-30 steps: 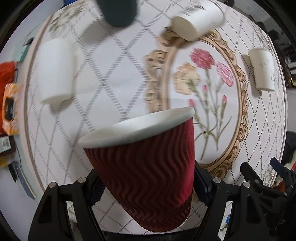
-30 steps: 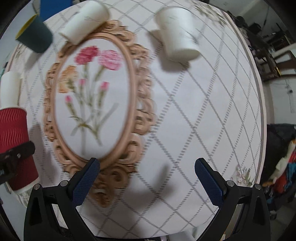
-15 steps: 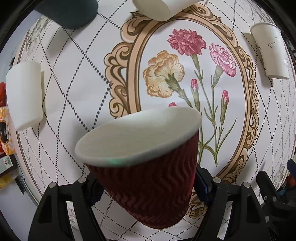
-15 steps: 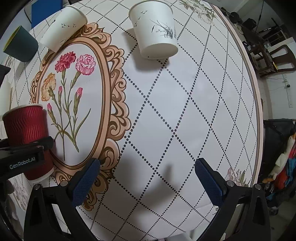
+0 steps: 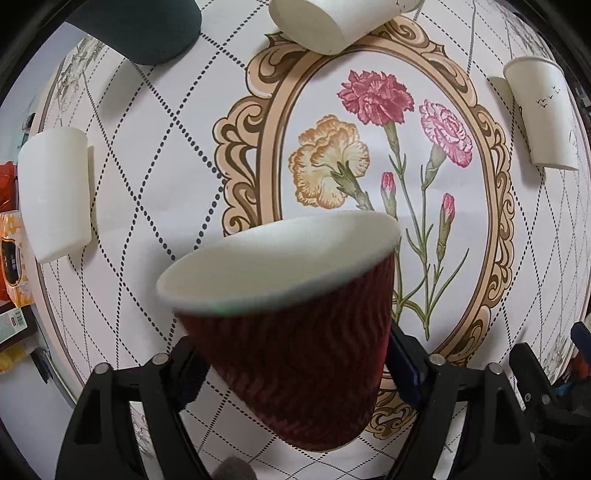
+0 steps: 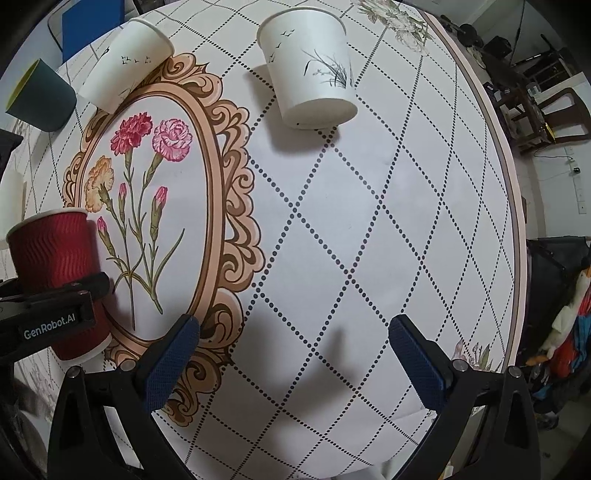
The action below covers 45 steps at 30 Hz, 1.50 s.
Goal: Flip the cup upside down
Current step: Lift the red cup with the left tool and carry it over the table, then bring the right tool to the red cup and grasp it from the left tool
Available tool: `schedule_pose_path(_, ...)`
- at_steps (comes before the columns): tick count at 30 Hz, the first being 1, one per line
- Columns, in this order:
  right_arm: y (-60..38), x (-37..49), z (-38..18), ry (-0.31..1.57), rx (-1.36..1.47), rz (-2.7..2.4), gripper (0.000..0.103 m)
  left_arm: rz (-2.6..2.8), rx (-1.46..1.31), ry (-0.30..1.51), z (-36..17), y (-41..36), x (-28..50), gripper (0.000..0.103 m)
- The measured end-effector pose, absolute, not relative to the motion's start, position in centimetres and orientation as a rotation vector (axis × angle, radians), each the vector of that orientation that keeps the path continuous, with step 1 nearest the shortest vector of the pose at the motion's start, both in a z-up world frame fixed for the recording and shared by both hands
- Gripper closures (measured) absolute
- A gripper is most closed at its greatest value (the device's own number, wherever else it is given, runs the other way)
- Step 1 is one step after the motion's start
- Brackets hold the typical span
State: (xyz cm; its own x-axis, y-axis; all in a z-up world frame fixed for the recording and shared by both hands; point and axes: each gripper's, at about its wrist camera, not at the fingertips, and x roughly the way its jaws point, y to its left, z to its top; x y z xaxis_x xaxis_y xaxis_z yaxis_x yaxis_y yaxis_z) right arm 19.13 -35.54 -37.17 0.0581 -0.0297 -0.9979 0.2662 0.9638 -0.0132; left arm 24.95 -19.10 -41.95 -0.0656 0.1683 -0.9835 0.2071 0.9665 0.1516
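Note:
My left gripper (image 5: 291,365) is shut on a dark red ripple paper cup (image 5: 291,350) and holds it above the table, its white rim pointing away from the camera. The same cup (image 6: 51,258) shows at the left edge of the right wrist view, upright between the left gripper's black fingers (image 6: 55,299). My right gripper (image 6: 293,362) is open and empty above the tablecloth.
The round table (image 6: 369,229) has a floral oval print. Several white paper cups (image 6: 314,77) (image 5: 539,118) (image 5: 51,192) (image 5: 332,18) and a dark teal cup (image 5: 147,26) (image 6: 40,99) stand or lie around it. Packets (image 5: 11,251) lie off the left edge; chairs (image 6: 535,107) stand far right.
The left gripper has carried the red cup forward over the floral print and tipped the view downward. The right gripper has moved a little nearer the table.

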Motion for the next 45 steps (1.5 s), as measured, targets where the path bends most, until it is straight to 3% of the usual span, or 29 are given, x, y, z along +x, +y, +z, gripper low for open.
schedule_pose_path(13,-36.1,19.3,-36.4,1.48,0.212,-0.22,0.0,-0.045,0.21,1.597,-38.7,-19.0,25.1,0.02)
schedule_pose_path(24,-34.3,18.8,-32.9,1.439,0.205,-0.13,0.0,0.02,0.09,1.412,-25.8,-11.0,22.4,0.02)
schedule_pose_path(28,-31.3,18.4,-30.6,1.412,0.112,-0.038,0.0,0.089,0.058,1.385,-26.2,-7.0,20.8,0.02)
schedule_pose_path(35,-25.0,17.4,-27.3,1.378,-0.032,0.087,0.0,0.176,-0.049,1.422,-32.7,-2.8,17.8,0.02)
schedule_pose_path(39,-21.8,17.4,-26.7,1.383,-0.074,0.119,0.0,0.203,-0.074,1.384,-32.7,-0.9,16.7,0.02)
schedule_pose_path(42,-18.5,17.2,-25.7,1.334,-0.314,0.144,0.0,0.22,-0.077,1.356,-32.9,0.3,16.1,0.02)
schedule_pose_path(45,-14.8,16.5,-25.2,1.217,-0.74,0.216,0.0,0.235,-0.093,1.375,-34.7,1.1,16.4,0.019)
